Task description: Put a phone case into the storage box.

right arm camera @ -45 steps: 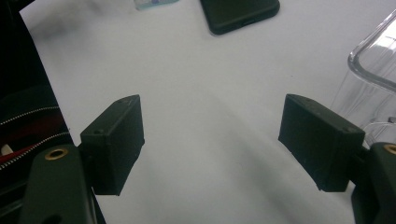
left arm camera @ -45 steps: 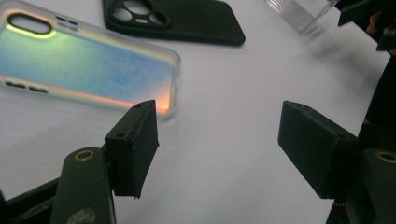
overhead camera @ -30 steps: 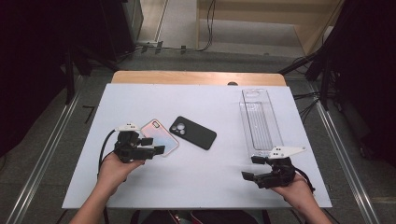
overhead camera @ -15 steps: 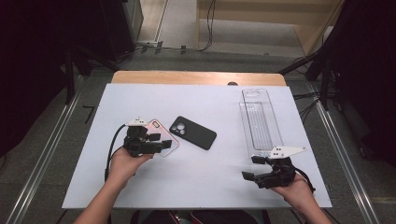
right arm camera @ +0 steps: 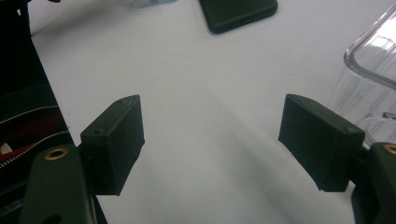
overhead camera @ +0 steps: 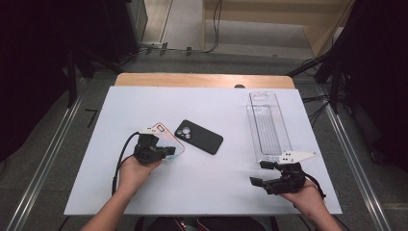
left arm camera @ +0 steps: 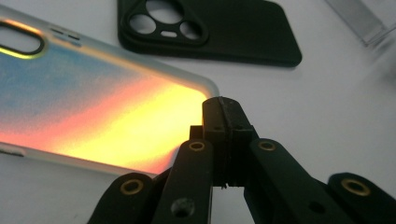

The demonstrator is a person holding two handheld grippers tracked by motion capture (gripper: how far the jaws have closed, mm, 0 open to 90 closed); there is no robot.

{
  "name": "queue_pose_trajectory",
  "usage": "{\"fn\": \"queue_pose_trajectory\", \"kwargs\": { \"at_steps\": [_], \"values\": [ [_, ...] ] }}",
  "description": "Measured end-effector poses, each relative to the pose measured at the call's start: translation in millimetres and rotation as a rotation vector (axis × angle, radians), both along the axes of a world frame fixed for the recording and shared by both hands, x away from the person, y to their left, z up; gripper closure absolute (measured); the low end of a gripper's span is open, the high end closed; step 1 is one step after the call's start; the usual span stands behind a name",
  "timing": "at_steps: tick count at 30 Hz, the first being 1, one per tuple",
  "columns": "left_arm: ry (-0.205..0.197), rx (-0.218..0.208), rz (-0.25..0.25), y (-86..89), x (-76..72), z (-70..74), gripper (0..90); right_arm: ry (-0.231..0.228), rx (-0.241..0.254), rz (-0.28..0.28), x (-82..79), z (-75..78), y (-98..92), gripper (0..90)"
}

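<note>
An iridescent phone case [overhead camera: 167,138] [left arm camera: 93,107] lies flat on the white table, left of centre. My left gripper [overhead camera: 167,151] [left arm camera: 227,105] is shut, its jaws having just closed, and its tips rest at the case's near right corner. Nothing shows between the pads, and I cannot tell whether they pinch the rim. A black phone case [overhead camera: 198,136] [left arm camera: 210,32] lies to its right, camera cut-outs up. My right gripper [overhead camera: 260,173] [right arm camera: 212,140] is at the front right, open, with only bare table between its jaws.
A long clear plastic tray [overhead camera: 267,125] [right arm camera: 373,51] lies lengthwise at the right, just beyond the right gripper. The white table top [overhead camera: 216,183] ends close behind both hands. A wooden strip [overhead camera: 202,80] runs along the far edge.
The left hand has moved right and down to the iridescent case, and its jaws have gone from apart to together. The right hand has stayed in place.
</note>
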State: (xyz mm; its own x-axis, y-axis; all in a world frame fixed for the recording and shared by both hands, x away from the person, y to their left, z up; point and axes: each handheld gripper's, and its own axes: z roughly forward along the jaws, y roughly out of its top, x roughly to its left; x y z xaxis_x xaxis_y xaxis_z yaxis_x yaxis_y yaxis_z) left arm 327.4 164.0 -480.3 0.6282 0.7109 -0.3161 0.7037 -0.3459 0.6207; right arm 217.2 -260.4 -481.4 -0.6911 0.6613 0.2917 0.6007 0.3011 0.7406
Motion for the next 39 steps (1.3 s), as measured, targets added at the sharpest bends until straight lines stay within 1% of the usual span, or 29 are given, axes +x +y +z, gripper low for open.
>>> {"fn": "queue_pose_trajectory", "kwargs": {
  "at_steps": [1,3,4,6,7,9,12,14,19,20,22,25,27,28,29,30,31,36,39],
  "values": [
    [0.006,-0.003,0.006,0.9,0.1,-1.0,90.0,0.000,0.000,0.000,0.0,0.0,0.0,20.4],
    [0.011,0.022,0.007,0.7,0.2,-3.5,90.0,-0.001,0.000,0.000,-0.3,0.2,-0.1,20.3],
    [0.011,0.022,0.007,0.7,0.2,-3.5,90.0,-0.001,0.000,0.000,-0.3,0.2,-0.1,20.3],
    [0.035,0.051,0.015,0.1,0.6,-9.5,90.0,0.000,-0.004,0.002,0.1,-0.2,-0.1,20.4],
    [0.040,0.059,0.017,0.8,1.1,-10.9,90.0,0.000,-0.004,0.003,0.1,-0.2,-0.1,20.3],
    [0.045,0.063,0.024,3.7,2.3,-12.1,90.0,-0.002,-0.004,0.001,-0.3,0.3,-0.1,20.4],
    [0.053,0.059,0.029,6.4,2.6,-12.5,90.0,-0.001,-0.004,0.000,-0.5,0.4,-0.2,20.4],
    [0.052,0.065,0.029,9.3,2.2,-12.5,90.0,-0.001,-0.005,-0.001,-0.3,0.2,-0.3,20.4],
    [0.056,0.063,0.053,14.4,1.6,-12.0,90.0,-0.001,-0.004,-0.003,-0.4,0.5,-0.2,20.4],
    [0.058,0.067,0.053,15.6,1.6,-11.8,90.0,-0.001,-0.004,-0.003,-0.4,0.5,-0.2,20.4],
    [0.065,0.060,0.061,18.1,1.9,-11.7,90.0,-0.001,-0.005,-0.002,-0.3,0.5,-0.3,20.4],
    [0.078,0.056,0.073,24.9,2.4,-11.1,90.0,-0.001,-0.004,-0.003,-0.4,0.5,-0.4,20.3],
    [0.083,0.062,0.080,31.5,2.7,-10.3,90.0,-0.001,-0.003,-0.003,-0.3,0.6,-0.5,20.4],
    [0.083,0.062,0.080,31.5,2.7,-10.3,90.0,-0.001,-0.003,-0.003,-0.3,0.6,-0.5,20.4],
    [0.088,0.055,0.087,36.5,3.2,-10.3,90.0,-0.002,-0.003,-0.002,-0.3,0.6,-0.5,20.4],
    [0.088,0.055,0.087,36.5,3.2,-10.3,90.0,-0.002,-0.004,-0.003,-0.3,0.7,-0.4,20.3],
    [0.090,0.055,0.089,40.8,3.5,-10.1,90.0,-0.002,-0.002,-0.001,-0.3,0.7,-0.3,20.4],
    [0.092,0.058,0.099,49.1,4.3,-9.3,90.0,-0.012,0.009,0.008,-1.2,2.0,0.3,20.3],
    [0.083,0.069,0.110,55.0,5.2,-8.6,90.0,-0.012,0.006,0.006,-1.2,2.0,0.5,20.3]
  ]
}}
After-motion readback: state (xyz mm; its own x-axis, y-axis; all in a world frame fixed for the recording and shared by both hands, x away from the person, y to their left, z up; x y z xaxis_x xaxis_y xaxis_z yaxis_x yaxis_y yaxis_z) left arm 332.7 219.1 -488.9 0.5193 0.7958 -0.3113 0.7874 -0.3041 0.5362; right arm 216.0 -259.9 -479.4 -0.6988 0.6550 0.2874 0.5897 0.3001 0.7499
